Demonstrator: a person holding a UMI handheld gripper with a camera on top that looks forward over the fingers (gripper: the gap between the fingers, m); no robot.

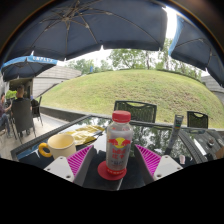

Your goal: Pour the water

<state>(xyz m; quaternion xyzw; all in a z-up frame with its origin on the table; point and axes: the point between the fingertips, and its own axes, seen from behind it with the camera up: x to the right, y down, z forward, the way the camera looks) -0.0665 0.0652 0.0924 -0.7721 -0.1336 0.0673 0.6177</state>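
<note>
Low in the centre of the frame, a clear plastic bottle point(119, 143) with a red cap and a red label stands upright between the two fingers of the tool point(113, 160). The pink pads point(79, 158) flank it left and right, and a narrow gap seems to show on each side, so the tool reads as released around the bottle rather than clenched on it (the bottle's base sits on a dark surface between the fingers). To the lower left, a yellow mug point(58, 146) rests on the glass table point(60, 132), its handle turned toward the bottle. Just beyond the mug lies a yellowish item point(86, 132), too small to make out. A dark chair point(135, 110) stands behind the table at centre, and another chair point(198, 119) at the right. Dark umbrellas point(90, 25) span the upper frame, with a grassy mound point(130, 88) across the middle.
</note>
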